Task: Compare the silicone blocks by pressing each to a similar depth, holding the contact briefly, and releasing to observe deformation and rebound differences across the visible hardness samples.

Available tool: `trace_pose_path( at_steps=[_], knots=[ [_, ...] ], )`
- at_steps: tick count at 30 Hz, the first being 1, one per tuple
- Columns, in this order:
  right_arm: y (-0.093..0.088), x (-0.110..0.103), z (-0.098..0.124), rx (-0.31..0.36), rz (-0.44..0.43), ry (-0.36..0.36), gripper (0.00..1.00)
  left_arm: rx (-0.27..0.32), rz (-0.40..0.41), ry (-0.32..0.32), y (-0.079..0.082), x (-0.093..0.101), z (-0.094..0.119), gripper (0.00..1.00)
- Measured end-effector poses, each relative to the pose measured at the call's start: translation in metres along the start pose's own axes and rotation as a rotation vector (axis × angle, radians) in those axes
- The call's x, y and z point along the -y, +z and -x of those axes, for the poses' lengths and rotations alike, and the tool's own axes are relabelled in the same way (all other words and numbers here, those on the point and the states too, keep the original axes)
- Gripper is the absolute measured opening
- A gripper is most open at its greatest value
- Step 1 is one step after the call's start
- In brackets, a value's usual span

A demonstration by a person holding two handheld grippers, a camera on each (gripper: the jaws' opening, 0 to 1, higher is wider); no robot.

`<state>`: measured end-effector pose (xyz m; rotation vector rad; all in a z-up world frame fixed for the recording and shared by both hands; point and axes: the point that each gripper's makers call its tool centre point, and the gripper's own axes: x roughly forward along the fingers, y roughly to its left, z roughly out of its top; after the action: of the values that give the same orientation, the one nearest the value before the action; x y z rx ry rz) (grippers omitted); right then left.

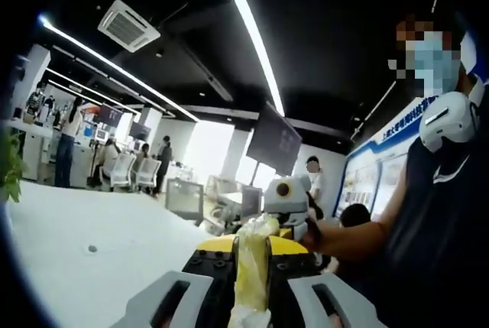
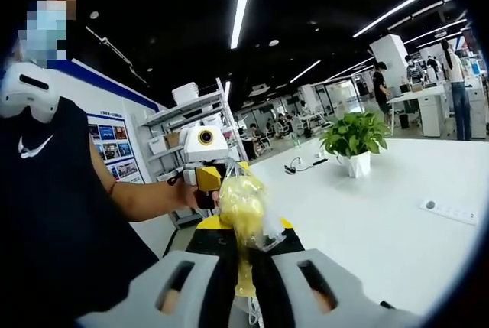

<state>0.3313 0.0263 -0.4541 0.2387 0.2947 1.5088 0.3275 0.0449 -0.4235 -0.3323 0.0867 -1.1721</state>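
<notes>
White table (image 2: 382,213) lies ahead, well below both raised grippers. Left gripper (image 1: 252,282) pinches a yellowish soft block (image 1: 254,255), long axis along the jaws; right gripper (image 2: 244,274) likewise pinches its yellow block (image 2: 243,206). The two grippers face each other.

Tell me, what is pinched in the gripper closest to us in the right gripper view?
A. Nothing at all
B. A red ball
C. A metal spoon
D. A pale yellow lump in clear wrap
D: the right gripper is shut on a yellow wrapped lump that sticks up between its jaws.
</notes>
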Motion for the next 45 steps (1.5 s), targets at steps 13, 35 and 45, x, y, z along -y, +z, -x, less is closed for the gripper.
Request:
trace_pose_path(
  at_steps=[13,35,45],
  knots=[
    [0.006,-0.007,0.002,0.042,-0.005,0.046,0.01,0.046,0.049,-0.053,0.008,0.010,0.000,0.08],
    [0.016,0.005,0.007,0.123,0.048,-0.010,0.26,0.035,-0.017,-0.027,0.015,0.007,-0.009,0.00],
    [0.025,0.027,0.013,0.184,0.032,-0.113,0.90,0.047,-0.019,-0.025,0.017,0.005,-0.015,0.00]
  ],
)
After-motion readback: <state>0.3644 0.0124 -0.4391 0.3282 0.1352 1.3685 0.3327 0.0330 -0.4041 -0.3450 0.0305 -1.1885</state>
